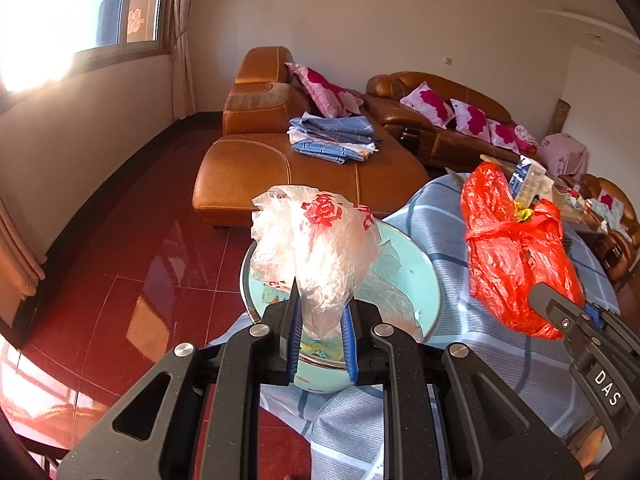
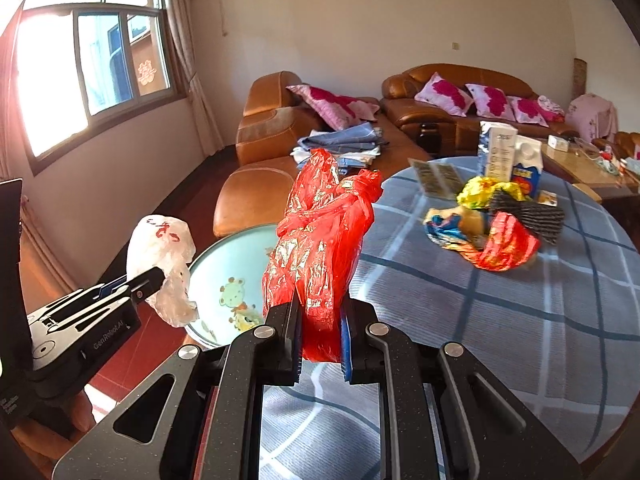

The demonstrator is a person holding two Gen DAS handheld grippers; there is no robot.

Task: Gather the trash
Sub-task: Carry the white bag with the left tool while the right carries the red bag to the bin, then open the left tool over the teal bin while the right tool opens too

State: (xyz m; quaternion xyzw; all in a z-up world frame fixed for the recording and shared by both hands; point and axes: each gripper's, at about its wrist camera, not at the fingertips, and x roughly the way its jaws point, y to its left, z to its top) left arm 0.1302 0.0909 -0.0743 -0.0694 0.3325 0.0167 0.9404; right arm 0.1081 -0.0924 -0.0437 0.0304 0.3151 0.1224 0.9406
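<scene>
Left hand-held gripper (image 1: 320, 320) is gripping the white plastic bag (image 1: 316, 240) above the teal basin (image 1: 416, 264); right hand-held gripper (image 2: 320, 340) is clamping the red bag (image 2: 320, 240). Likely dropping both in; wrappers (image 2: 480, 232) waiting on the table (image 2: 520, 320).

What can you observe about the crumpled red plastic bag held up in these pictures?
The crumpled red plastic bag is thin, glossy and wrinkled, with a knot where its upper part is tied. It hangs upright in the air, pinched at its lower end by the right gripper, above the edge of the blue checked tablecloth. Nothing else touches it.
</scene>
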